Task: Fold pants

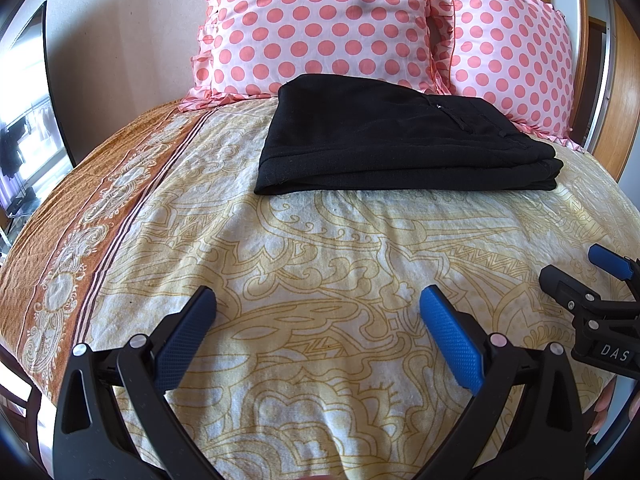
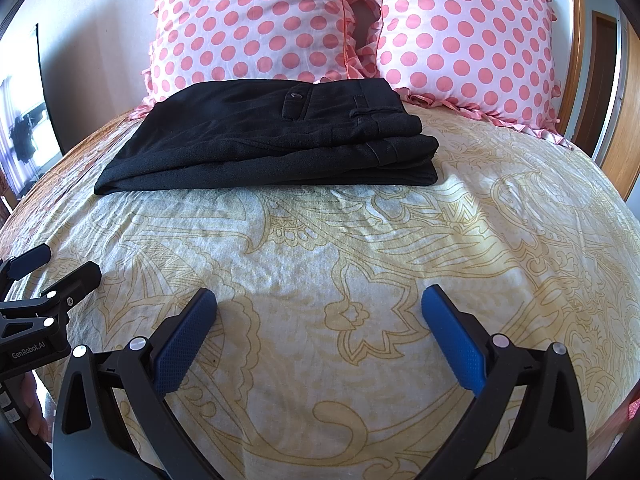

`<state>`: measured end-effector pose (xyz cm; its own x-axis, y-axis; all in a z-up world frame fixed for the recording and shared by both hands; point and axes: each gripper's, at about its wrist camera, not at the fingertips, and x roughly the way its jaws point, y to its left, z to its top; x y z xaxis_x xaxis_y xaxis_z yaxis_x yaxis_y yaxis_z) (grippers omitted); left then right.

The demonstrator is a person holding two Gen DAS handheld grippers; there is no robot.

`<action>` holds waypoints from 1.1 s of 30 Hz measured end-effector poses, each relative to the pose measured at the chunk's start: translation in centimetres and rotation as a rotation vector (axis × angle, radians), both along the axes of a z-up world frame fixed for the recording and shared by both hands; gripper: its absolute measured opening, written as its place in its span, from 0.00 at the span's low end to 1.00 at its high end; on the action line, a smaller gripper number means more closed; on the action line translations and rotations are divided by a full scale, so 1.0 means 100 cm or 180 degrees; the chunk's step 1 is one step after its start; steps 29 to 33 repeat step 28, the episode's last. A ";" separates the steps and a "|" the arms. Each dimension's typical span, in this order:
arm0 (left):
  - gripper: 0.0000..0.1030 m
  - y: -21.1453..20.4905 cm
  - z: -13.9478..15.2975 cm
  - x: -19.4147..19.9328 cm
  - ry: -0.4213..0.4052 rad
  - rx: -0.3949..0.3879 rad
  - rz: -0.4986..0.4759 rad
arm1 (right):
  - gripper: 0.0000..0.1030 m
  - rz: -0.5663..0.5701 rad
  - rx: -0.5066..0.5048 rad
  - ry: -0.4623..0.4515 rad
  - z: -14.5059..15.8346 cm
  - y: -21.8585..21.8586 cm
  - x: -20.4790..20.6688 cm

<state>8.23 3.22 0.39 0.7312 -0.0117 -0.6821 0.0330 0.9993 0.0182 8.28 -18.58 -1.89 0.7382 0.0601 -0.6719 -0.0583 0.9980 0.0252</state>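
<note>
Pants (image 2: 268, 136) lie folded, far edge hiding both pillows' (image 2: 256, 20) bases.

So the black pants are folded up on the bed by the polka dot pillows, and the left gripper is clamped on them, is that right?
Not quite. The black pants do lie folded by the polka dot pillows, but the left gripper is open and empty, hovering over bare bedsheet well short of them. The left wrist view shows it.

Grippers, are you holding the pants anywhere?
No. Both the left gripper and right gripper are open and empty; the folded pants lie untouched near the pillows.
</note>
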 end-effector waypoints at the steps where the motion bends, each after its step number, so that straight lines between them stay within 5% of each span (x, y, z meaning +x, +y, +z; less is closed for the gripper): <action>1: 0.98 0.000 0.000 -0.001 0.0001 0.0001 0.0000 | 0.99 0.0000 0.0000 0.0000 0.000 0.000 0.000; 33: 0.98 -0.001 0.001 -0.002 -0.0038 0.0004 -0.0013 | 0.99 -0.0007 0.0000 -0.0004 0.000 0.000 0.000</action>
